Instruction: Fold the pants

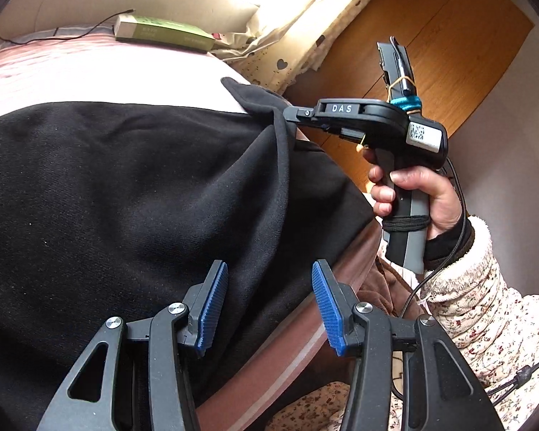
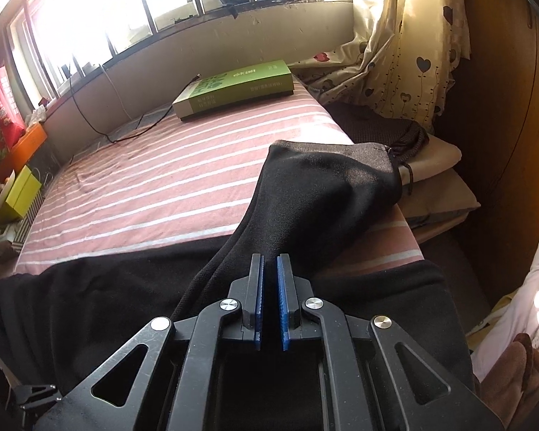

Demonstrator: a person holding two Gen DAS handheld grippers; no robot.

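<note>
Black pants (image 1: 125,179) lie spread over the near part of a bed with a pink striped sheet (image 1: 90,72). In the left wrist view my left gripper (image 1: 271,309) hovers open over the pants' near edge, and its blue pads (image 1: 213,309) touch nothing. My right gripper (image 1: 293,115), held in a person's hand (image 1: 413,194), pinches the pants' right edge and lifts it. In the right wrist view the right gripper (image 2: 270,262) is shut on a raised fold of the pants (image 2: 305,186), which stretches tent-like toward the bed's right side.
A green box (image 2: 233,86) lies at the far end of the bed (image 2: 143,186), with a black cable (image 2: 90,118) beside it. A heart-print curtain (image 2: 406,54) hangs at the far right, above stacked beige cushions (image 2: 434,179). A wooden wardrobe (image 1: 431,36) stands to the right.
</note>
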